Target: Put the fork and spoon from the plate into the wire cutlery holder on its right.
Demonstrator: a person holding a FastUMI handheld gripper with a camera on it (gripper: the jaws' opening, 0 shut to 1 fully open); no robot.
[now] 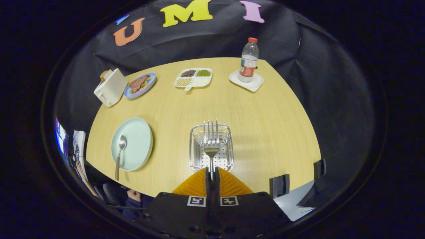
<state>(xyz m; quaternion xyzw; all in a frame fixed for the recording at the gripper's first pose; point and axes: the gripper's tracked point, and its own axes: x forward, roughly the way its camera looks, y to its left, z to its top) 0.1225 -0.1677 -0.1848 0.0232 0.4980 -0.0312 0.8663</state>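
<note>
A pale wood-grain desk (252,113) stands in a booth hung with black cloth. The hand-held gripper (212,171) has its two fingers closed tight on the handle of one metal fork (211,139), whose tines point away, over the wire cutlery holder (196,152), a rounded-square metal basket with a perforated floor that sits just ahead of the fingers. To the holder's left lies one pale green plate (139,139) carrying one spoon (120,153) with a shiny bowl and a brownish handle that juts past the plate's near rim. Further back are one white toaster (111,88), one blue plate of food (140,85), one divided tray (194,78) with three kinds of beans, and one water bottle (249,59) standing on a white square coaster (255,84).
</note>
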